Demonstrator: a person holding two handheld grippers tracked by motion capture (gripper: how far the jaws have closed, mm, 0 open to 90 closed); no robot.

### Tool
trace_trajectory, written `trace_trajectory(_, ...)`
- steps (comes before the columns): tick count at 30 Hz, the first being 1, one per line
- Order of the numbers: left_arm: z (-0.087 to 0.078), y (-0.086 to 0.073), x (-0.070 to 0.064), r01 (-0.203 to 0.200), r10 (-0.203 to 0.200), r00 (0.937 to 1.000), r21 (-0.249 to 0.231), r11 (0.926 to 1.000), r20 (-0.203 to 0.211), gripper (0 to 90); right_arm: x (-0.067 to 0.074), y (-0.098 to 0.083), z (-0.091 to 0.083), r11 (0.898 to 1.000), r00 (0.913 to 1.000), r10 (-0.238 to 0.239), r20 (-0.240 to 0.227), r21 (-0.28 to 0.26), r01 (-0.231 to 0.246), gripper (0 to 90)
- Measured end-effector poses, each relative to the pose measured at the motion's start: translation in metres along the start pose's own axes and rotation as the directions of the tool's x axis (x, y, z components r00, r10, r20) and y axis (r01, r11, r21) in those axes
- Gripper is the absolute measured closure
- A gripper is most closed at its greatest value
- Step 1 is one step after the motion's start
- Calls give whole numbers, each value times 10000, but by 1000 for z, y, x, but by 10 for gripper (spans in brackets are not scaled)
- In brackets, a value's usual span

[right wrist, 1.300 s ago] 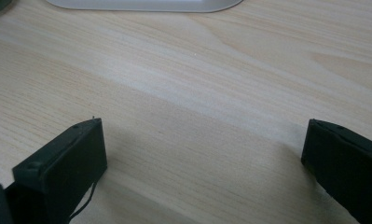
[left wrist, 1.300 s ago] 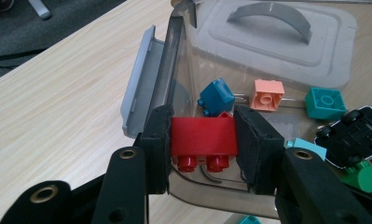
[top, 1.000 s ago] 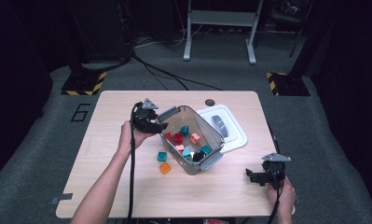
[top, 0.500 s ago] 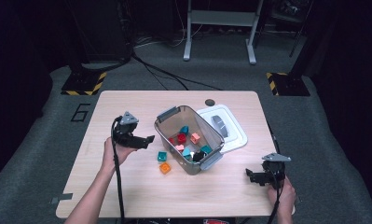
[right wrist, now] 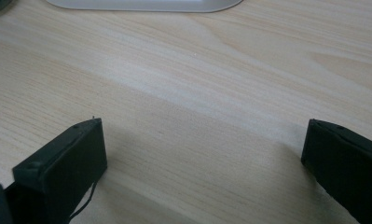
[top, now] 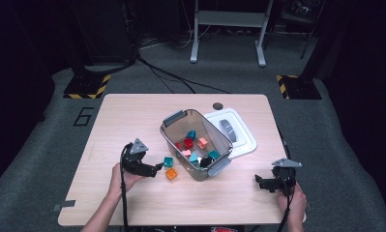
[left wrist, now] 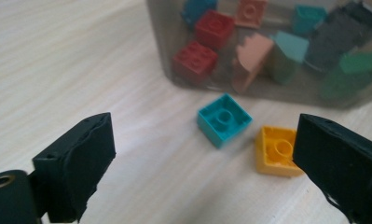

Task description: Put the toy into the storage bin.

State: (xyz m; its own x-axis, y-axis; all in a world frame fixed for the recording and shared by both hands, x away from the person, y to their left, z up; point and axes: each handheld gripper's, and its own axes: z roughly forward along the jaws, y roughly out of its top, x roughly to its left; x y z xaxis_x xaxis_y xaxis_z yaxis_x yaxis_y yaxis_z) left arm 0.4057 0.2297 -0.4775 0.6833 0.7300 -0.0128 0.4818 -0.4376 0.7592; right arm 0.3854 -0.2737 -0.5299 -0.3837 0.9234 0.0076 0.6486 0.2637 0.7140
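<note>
High view: the left gripper [top: 157,167] lies low over the table [top: 132,116], its jaws wide apart and empty, aimed at a teal brick [top: 168,162] and an orange brick [top: 171,174] that sit on the wood just beside the near wall of the clear bin [top: 178,119]. Those jaws have just been opening, with nothing between them. In the left gripper view the teal brick [left wrist: 224,119] lies ahead in the gap, while the orange brick [left wrist: 278,150] is partly covered by the right-hand jaw, and the two bricks look close but whether they touch is hard to tell. Bricks inside the bin [left wrist: 167,56] are blurred through its tinted wall; red, salmon, teal, green and a dark one can be made out, their shapes cut off at the top edge. The white lid [top: 239,135] lies flat behind the bin, partly hidden by it. The right gripper [top: 258,181] rests near the table's right front corner, well apart from the bin, jaws wide over bare wood. A figure "6" [top: 83,116] is marked on the floor at the table's left
</note>
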Motion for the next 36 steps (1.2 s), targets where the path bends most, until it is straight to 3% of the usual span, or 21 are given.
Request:
trace_trajectory(2,6,-5,-7,-108,107,9999,89,9999,44,85,0,0,0,10000,10000,0,0,0,0,0)
trace_trajectory(4,10,-7,-11,-165,158,9991,173,9997,387,110,0,0,0,10000,10000,1,1,0,-1,0)
trace_trajectory(9,18,-6,-21,-418,405,9962,158,9990,770,186,0,0,0,10000,10000,2,1,-2,-2,0)
trace_trajectory(15,28,-4,-31,-753,714,9914,322,9966,1097,341,0,0,0,10000,10000,0,1,0,0,0)
trace_trajectory(23,36,-3,-38,-1124,1049,9875,594,9919,1175,434,0,0,0,10000,10000,1,-1,-1,-1,0)
trace_trajectory(29,39,-4,-37,-978,893,9900,749,9924,1088,466,0,0,0,10000,10000,3,1,-1,-3,0)
trace_trajectory(34,41,-6,-37,-952,864,9905,799,9922,1066,581,0,0,0,10000,10000,0,0,-2,0,0)
trace_trajectory(36,40,-6,-36,-964,863,9901,891,9913,1107,586,0,0,0,10000,10000,-2,1,-2,2,0)
